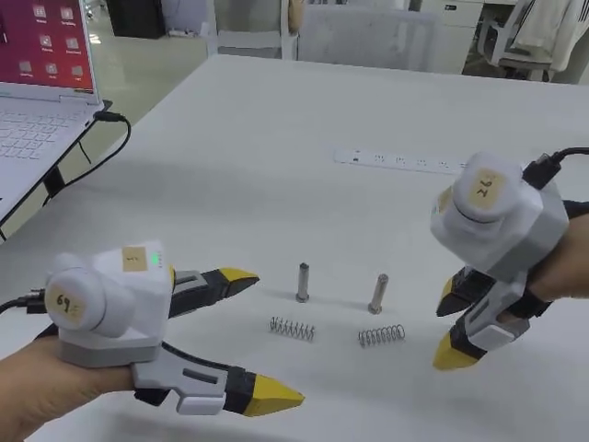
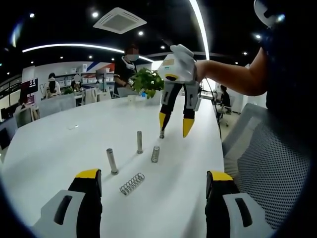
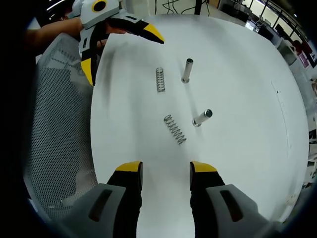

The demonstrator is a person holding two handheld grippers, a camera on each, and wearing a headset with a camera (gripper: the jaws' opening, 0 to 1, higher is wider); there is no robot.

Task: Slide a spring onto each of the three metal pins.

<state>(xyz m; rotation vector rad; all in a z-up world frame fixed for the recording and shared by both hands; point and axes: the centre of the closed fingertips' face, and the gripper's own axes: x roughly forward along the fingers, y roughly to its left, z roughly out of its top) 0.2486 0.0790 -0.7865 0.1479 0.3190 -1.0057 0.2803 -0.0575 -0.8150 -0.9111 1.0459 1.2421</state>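
Two short metal pins stand upright mid-table, one on the left (image 1: 303, 282) (image 2: 112, 161) (image 3: 187, 70) and one on the right (image 1: 378, 293) (image 2: 139, 142) (image 3: 202, 117). A loose spring lies flat in front of each: the left spring (image 1: 292, 328) (image 2: 132, 183) (image 3: 160, 79) and the right spring (image 1: 381, 335) (image 2: 155, 153) (image 3: 175, 129). My left gripper (image 1: 258, 336) (image 2: 153, 175) (image 3: 121, 54) is wide open, left of the parts. My right gripper (image 1: 449, 324) (image 3: 166, 166) (image 2: 173, 126) hangs open and holds nothing, just right of the right spring. Beneath its tip sits a small metal piece (image 2: 161, 134); spring or pin, I cannot tell.
An open laptop (image 1: 37, 74) with a black cable (image 1: 101, 157) sits at the table's far left. A white power strip (image 1: 396, 161) lies behind the pins. A mesh chair (image 2: 267, 158) (image 3: 59, 124) stands at the near table edge. People and a plant (image 2: 146, 82) are beyond the far end.
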